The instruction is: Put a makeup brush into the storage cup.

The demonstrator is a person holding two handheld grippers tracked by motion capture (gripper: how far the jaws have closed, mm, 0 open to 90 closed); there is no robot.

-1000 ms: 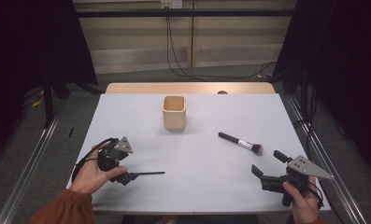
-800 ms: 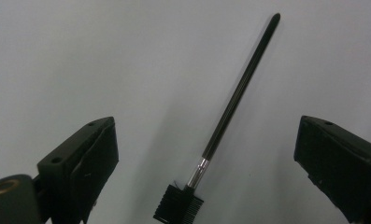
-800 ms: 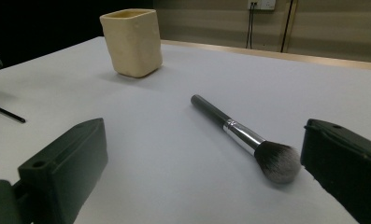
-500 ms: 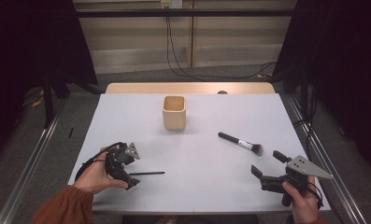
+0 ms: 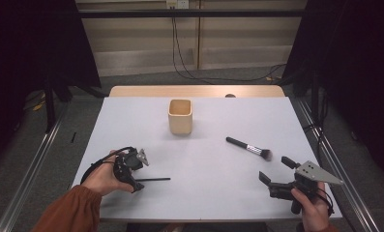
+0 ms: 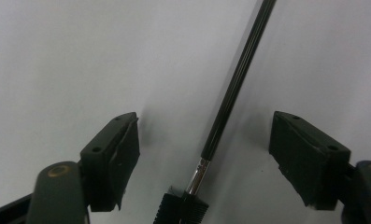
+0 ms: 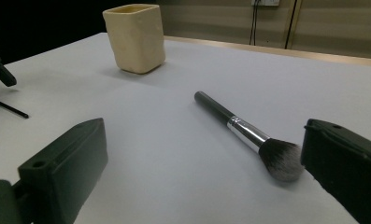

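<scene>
A cream square cup [image 5: 180, 116] stands upright at the far middle of the white table [image 5: 209, 203], its mouth open to the high camera; nothing can be made out inside it. At the near left, a person's hand holds the left gripper [image 5: 131, 175] tipped down over the end of a thin black brush [image 5: 153, 180], which lies flat on the table with its handle pointing right. The left gripper view settles what the high view cannot: the brush [image 6: 230, 98] lies between the two jaws with bare table on either side of it, the pads clear of the handle, so the gripper is released though its jaws have just been closing around the brush. That view also picks out the silver ferrule and a ribbed black head at the brush's near end. At the near right, the right gripper [image 5: 280, 173] rests low in the other hand, jaws spread apart and gripping nothing. A thicker makeup brush [image 5: 249, 148] lies on the table just beyond it, its handle pointing far-left and its bristles near-right. The right gripper view shows this makeup brush [image 7: 248, 135] from table level, its dark bristle head just beside the right-hand jaw without visibly touching it, and the cup [image 7: 135, 37] from the side, its interior hidden.
</scene>
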